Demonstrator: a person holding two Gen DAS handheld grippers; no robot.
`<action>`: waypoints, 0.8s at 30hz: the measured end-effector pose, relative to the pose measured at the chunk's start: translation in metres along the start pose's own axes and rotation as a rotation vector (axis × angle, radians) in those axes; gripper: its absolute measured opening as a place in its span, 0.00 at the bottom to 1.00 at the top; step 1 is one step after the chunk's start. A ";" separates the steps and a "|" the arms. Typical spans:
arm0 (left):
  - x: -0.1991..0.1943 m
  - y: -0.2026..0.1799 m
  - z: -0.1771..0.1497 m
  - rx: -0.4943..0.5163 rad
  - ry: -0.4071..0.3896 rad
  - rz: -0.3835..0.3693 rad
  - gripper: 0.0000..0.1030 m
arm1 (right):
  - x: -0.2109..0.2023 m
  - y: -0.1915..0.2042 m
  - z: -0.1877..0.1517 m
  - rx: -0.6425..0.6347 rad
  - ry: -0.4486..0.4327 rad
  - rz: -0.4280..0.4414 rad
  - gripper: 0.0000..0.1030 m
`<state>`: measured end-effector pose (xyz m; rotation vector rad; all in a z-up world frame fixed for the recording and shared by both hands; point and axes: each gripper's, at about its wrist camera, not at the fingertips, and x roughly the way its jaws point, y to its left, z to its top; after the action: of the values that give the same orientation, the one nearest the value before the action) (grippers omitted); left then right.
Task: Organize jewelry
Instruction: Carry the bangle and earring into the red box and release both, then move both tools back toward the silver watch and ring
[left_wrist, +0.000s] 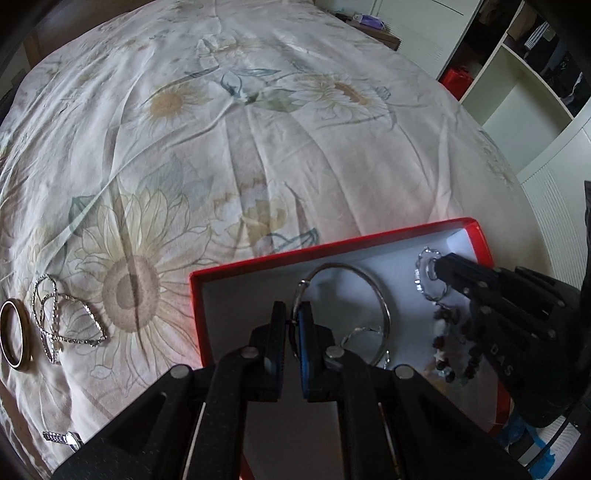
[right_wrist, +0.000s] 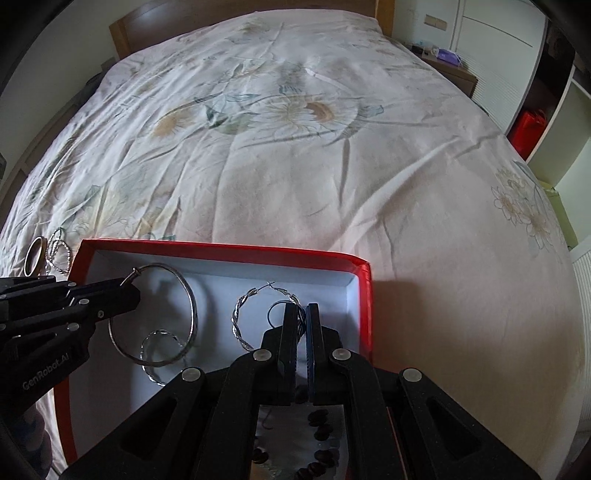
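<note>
Box (left_wrist: 236, 266): red outer walls, white inside, rectangular, lid off, lying on the bed's flowered sheet (left_wrist: 258, 155).
Left claw (left_wrist: 293, 314): black fingers, blue pad on one; nearly closed, pinching the rim of the large hoop (left_wrist: 384, 306) inside the box, near its left wall.
Right claw (right_wrist: 301, 314): fingers almost together, gripping the small ring earring (right_wrist: 274, 309) toward the box's right wall.
Large hoop: thin plain silver wire, round, with a small clasp at the top; partly lifted or lying flat, cannot tell.
Twisted hoops: one (right_wrist: 240, 325) of braided silver at the middle of the box, another (right_wrist: 159, 354) overlapping the large hoop's lower arc.
Beaded bracelet (left_wrist: 454, 354): dark and pale beads, in the near right part of the box.
Left view only: a silver chain (left_wrist: 62, 317) looped on the sheet well left of the box, a wide gold-toned bangle (left_wrist: 14, 336) standing on edge beside it, and a small studded silver piece (left_wrist: 61, 438) nearer the camera.
Right view only: full width of the box's far wall, chain and bangle just past its left corner, tiny and partly hidden by the left claw.
</note>
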<state>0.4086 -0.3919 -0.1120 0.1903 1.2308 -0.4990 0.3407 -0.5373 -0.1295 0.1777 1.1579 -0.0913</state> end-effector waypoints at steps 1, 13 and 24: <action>0.000 -0.001 0.000 0.004 -0.003 0.003 0.06 | 0.000 -0.001 0.000 0.004 -0.001 0.002 0.05; -0.049 0.004 -0.008 -0.005 -0.091 -0.060 0.16 | -0.038 0.005 -0.008 0.025 -0.044 0.018 0.07; -0.135 0.071 -0.062 -0.037 -0.189 -0.019 0.25 | -0.119 0.066 -0.026 -0.007 -0.133 0.144 0.12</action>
<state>0.3561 -0.2691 -0.0155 0.0977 1.0570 -0.4990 0.2805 -0.4702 -0.0239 0.2446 1.0098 0.0285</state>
